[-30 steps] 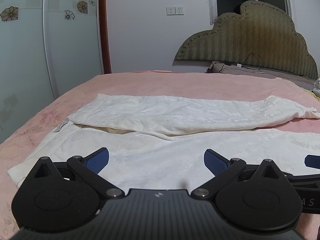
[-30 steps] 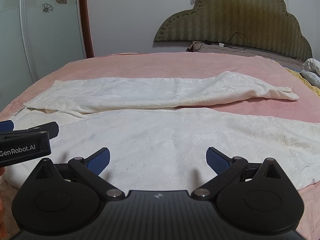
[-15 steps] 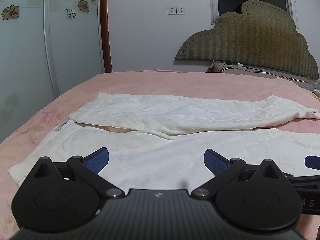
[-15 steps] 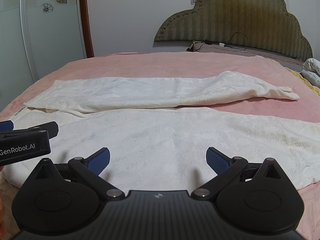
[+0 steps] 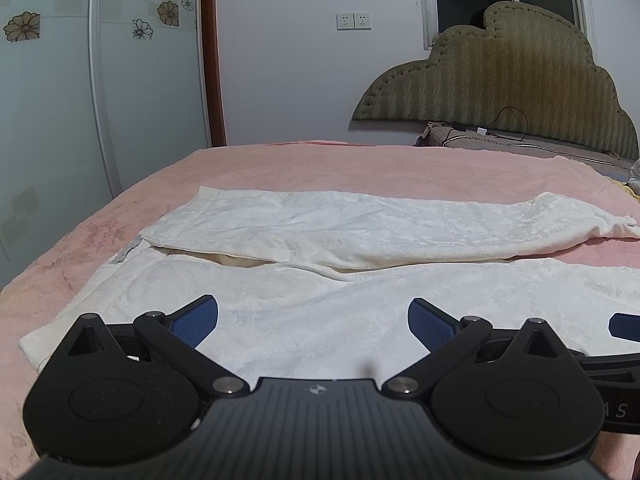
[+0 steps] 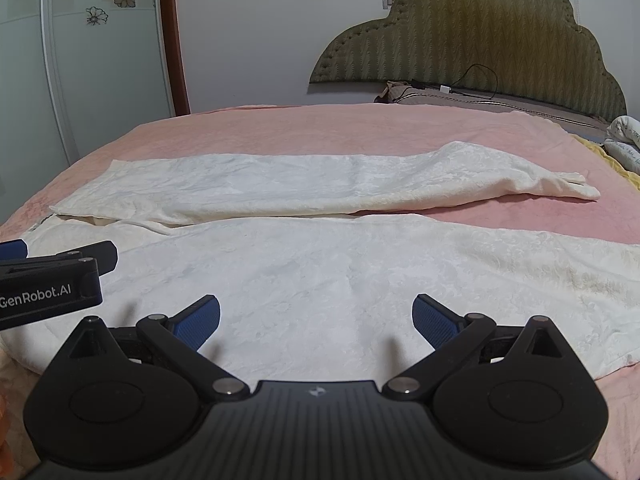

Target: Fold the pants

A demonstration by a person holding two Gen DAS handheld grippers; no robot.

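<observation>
White pants (image 5: 360, 232) lie flat on the pink bed, waist to the left, both legs stretched to the right; they also show in the right wrist view (image 6: 320, 264). The far leg (image 6: 340, 180) lies apart from the near leg (image 6: 440, 272). My left gripper (image 5: 313, 320) is open and empty, low over the near leg close to the waist. My right gripper (image 6: 316, 318) is open and empty over the middle of the near leg. The left gripper's side shows in the right wrist view (image 6: 52, 276).
The pink bedspread (image 5: 360, 168) covers the bed. A padded olive headboard (image 5: 520, 92) and a pillow with a cable (image 5: 480, 136) are at the far right. A wardrobe with flower panels (image 5: 80, 100) stands to the left. Bedding lies at the right edge (image 6: 624, 144).
Both grippers have drifted slightly, so the view shifts a little. The pants have not moved and both grippers stay open.
</observation>
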